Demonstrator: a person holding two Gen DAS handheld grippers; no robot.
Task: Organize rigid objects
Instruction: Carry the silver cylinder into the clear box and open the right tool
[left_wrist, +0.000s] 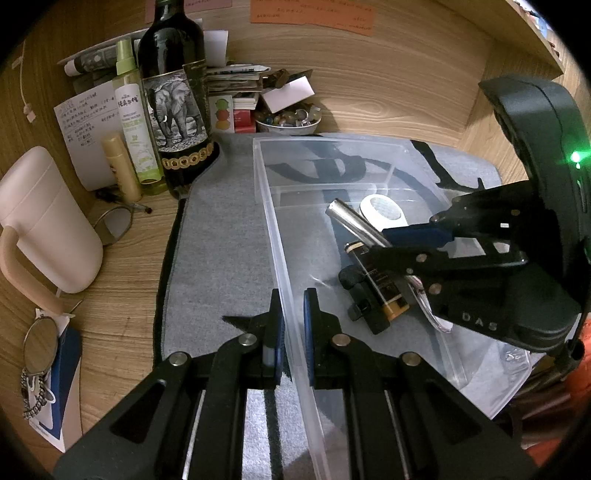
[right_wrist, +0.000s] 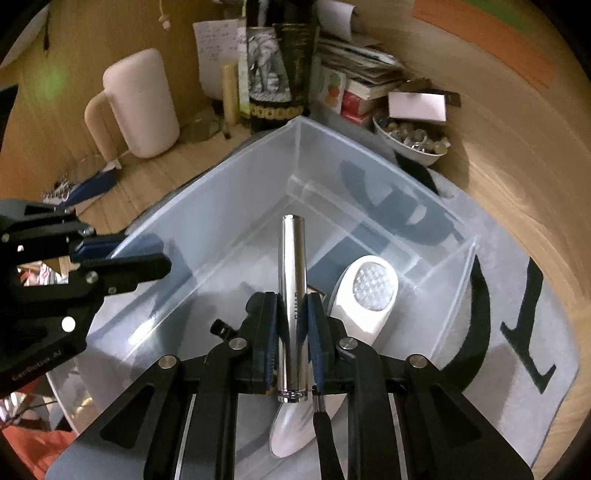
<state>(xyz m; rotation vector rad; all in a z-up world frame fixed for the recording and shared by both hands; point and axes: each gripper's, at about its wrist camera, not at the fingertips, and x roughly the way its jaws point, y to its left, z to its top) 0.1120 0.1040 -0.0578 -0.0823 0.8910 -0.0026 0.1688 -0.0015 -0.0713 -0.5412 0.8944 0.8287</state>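
Observation:
A clear plastic bin (left_wrist: 280, 236) (right_wrist: 236, 206) sits on a grey mat. My left gripper (left_wrist: 293, 317) straddles the bin's near wall, one finger on each side; whether the pads touch the wall is unclear. My right gripper (right_wrist: 293, 314) (left_wrist: 399, 243) is shut on a silver metal tube (right_wrist: 293, 288) (left_wrist: 354, 221) and holds it inside the bin. Under it lie a white oval device (right_wrist: 365, 295) (left_wrist: 382, 210), a black and gold lighter-like item (left_wrist: 380, 284) and a small black piece (left_wrist: 351, 278).
A dark wine bottle (left_wrist: 177, 103), a green spray bottle (left_wrist: 135, 118), a beige tube (left_wrist: 122, 166), a pink jug (left_wrist: 48, 221) (right_wrist: 142, 103), a bowl of small items (left_wrist: 288, 120) (right_wrist: 413, 142), books, and glasses (left_wrist: 114, 223) stand on the wooden desk around the mat.

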